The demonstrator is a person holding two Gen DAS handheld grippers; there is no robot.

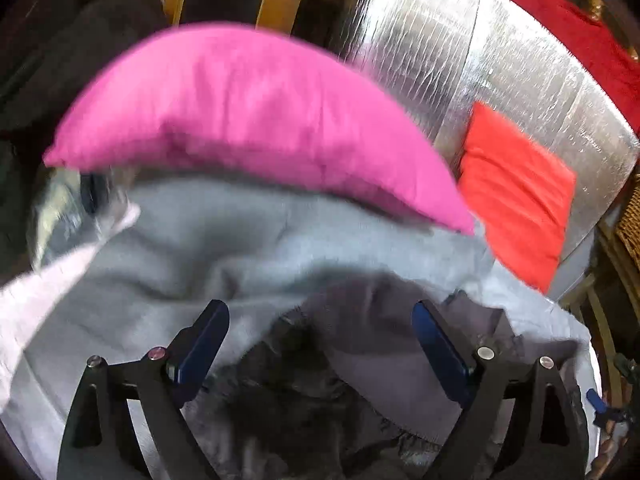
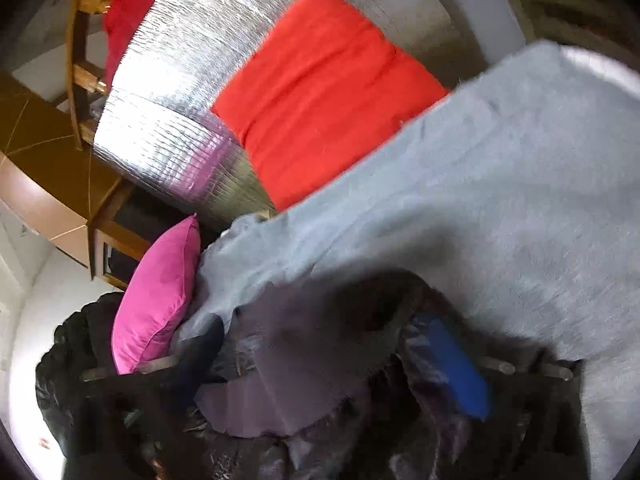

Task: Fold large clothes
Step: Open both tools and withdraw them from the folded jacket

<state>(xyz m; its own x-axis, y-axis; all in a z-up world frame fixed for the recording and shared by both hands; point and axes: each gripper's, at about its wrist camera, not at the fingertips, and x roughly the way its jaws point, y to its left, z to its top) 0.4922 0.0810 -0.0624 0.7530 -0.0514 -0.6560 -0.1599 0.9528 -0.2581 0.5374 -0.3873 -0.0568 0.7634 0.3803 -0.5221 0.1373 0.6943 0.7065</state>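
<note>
A: How do the left gripper's (image 1: 320,332) fingers stand?
B: Spread wide, holding nothing; the dark garment (image 1: 304,392) lies between and below them on a grey blanket (image 1: 208,248).
A: And the right gripper (image 2: 320,356)?
B: Wide open too, the garment bunched loose between its fingers. A pink cushion (image 2: 160,296) sits just beyond the left finger.

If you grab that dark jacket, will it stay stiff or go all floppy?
Probably floppy: the dark jacket lies crumpled in soft folds on the grey blanket. Its shiny fabric may be a bit slippery. It looks bulky, so parts would likely dangle.
</note>
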